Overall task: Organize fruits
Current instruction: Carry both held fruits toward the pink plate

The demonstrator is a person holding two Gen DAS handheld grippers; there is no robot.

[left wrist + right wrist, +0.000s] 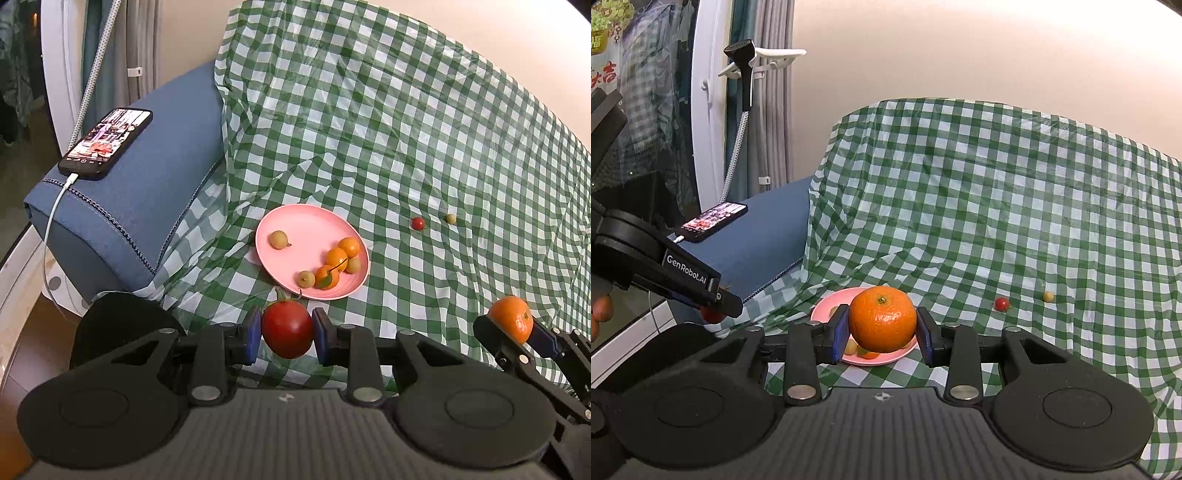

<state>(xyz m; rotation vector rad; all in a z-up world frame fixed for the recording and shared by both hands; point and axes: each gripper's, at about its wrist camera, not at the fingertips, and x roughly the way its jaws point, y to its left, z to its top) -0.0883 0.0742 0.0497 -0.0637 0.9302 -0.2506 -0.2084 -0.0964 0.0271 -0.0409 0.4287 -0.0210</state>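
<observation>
Two sets of tongs, both loaded: left tongs (286, 334) pinch a red tomato (287, 333) just short of the pink plate's (306, 225) near rim; right tongs (882, 330) pinch a mandarin (882, 318) before the same plate. Open checked cloth (369, 129) lies beyond, carrying one cherry tomato (417, 223). Left tongs read "GenRobot.AI".
</observation>
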